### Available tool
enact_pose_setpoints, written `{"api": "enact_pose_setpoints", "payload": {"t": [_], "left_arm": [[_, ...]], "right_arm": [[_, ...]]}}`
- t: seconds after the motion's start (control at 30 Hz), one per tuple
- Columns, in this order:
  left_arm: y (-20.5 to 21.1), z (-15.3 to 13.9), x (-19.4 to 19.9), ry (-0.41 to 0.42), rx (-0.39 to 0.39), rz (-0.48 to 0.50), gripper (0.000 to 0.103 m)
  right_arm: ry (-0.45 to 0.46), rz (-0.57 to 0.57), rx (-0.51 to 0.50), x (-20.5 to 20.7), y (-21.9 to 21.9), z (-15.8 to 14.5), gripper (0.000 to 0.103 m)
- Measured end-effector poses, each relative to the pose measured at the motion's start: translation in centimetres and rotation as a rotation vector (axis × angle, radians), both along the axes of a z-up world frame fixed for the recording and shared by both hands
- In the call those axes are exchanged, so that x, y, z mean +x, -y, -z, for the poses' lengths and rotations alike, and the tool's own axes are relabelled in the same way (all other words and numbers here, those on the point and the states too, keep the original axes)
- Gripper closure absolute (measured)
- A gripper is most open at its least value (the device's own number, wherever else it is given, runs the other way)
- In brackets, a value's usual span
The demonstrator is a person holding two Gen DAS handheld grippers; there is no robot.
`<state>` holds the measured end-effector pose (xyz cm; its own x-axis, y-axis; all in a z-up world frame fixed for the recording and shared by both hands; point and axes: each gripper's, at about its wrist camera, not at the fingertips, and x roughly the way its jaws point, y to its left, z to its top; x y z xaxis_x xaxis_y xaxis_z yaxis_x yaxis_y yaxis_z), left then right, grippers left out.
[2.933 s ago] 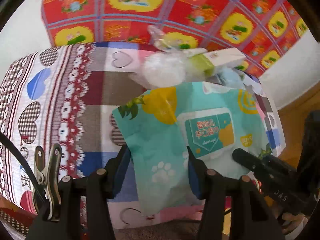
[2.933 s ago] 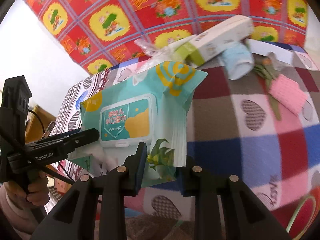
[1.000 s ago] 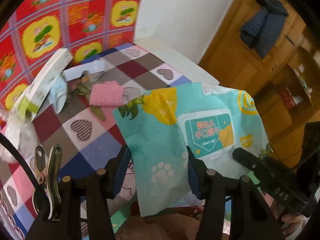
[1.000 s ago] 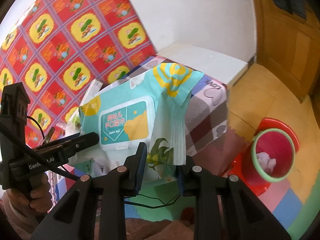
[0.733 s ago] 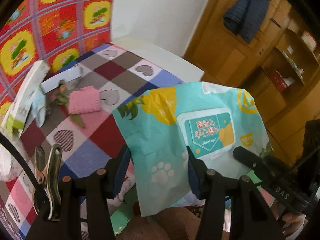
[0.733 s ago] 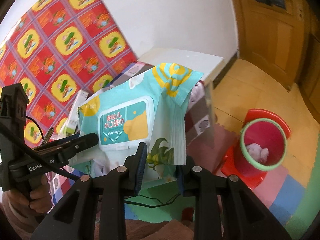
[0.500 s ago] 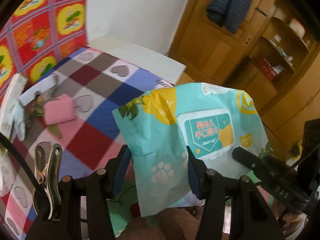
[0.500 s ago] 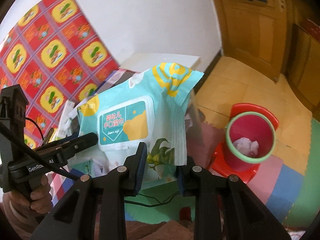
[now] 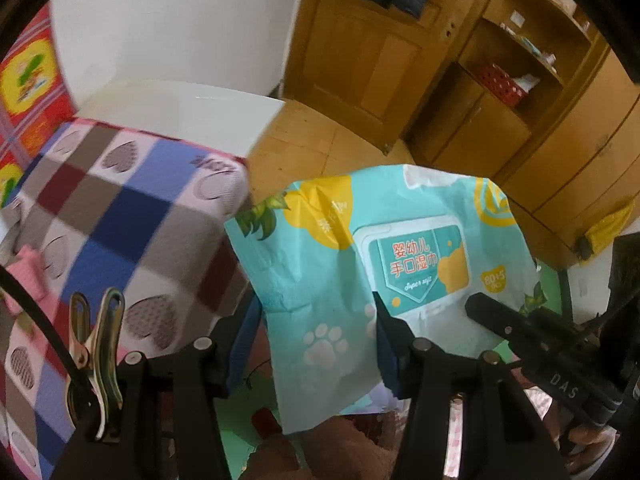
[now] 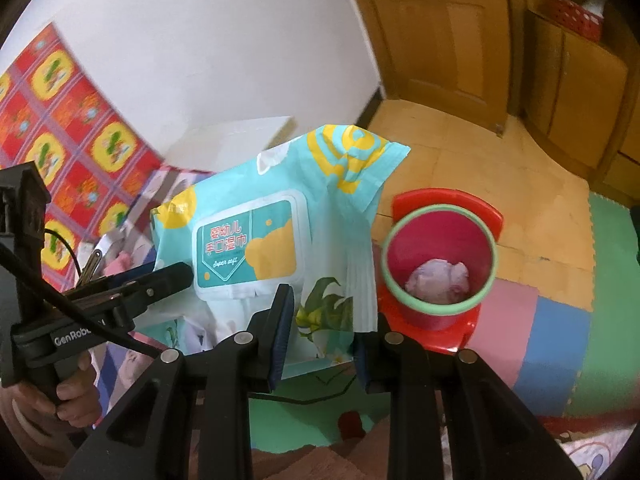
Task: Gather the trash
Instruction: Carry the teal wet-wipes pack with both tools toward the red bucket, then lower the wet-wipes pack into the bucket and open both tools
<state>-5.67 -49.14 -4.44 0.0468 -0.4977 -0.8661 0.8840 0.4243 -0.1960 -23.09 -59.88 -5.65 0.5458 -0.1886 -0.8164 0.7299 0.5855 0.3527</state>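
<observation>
A teal wet-wipes pack (image 9: 332,280) with yellow blobs and a white flap hangs in the air, held at both ends. My left gripper (image 9: 316,328) is shut on its lower left part. My right gripper (image 10: 322,328) is shut on its other end (image 10: 280,216). In the right wrist view a red bin with a green rim (image 10: 440,256) stands on the floor just right of the pack, with crumpled pale paper at its bottom. The left gripper's body (image 10: 120,296) and the hand that holds it show at the left of that view.
The checked heart-pattern bedspread (image 9: 108,216) lies to the left in the left wrist view, with a pink cloth (image 9: 28,276) at its edge. Wooden door and cabinets (image 9: 460,92) stand behind. Coloured foam floor mats (image 10: 560,320) lie around the bin.
Both grippers have swung with the pack away from the bed toward the floor side. The red bin has come nearer, and the trash on the bedspread has left the view.
</observation>
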Motion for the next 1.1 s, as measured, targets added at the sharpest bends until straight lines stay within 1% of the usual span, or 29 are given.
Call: {"api": "enact_pose_setpoints", "payload": {"t": [0.1, 0.37, 0.6, 0.7, 0.9, 1.1], "left_arm": [[3.0, 1.1, -1.3, 0.019, 0.006, 0.043, 0.048], [8.9, 4.7, -2.9, -0.018, 0.020, 0.094, 0.048], [12.3, 8.6, -3.2, -0.029, 0.050, 0.114, 0.048], [13.8, 11.0, -3.3, -0.030, 0.072, 0.117, 0.048], [16.3, 15.4, -3.4, -0.062, 0.116, 0.108, 0.048], [18.6, 18.9, -3.4, -0.068, 0.146, 0.099, 0.048]], "right_arm": [[-0.012, 0.032, 0.009, -1.1, 2.2, 1.1, 0.075], [-0.039, 0.084, 0.032, -3.3, 6.6, 4.3, 0.075], [-0.063, 0.091, 0.088, -3.6, 10.1, 8.9, 0.075], [-0.079, 0.085, 0.110, -3.6, 11.3, 11.1, 0.075], [-0.112, 0.078, 0.148, -3.8, 13.8, 15.7, 0.075], [-0.129, 0.078, 0.171, -3.7, 16.0, 19.1, 0.075]]}}
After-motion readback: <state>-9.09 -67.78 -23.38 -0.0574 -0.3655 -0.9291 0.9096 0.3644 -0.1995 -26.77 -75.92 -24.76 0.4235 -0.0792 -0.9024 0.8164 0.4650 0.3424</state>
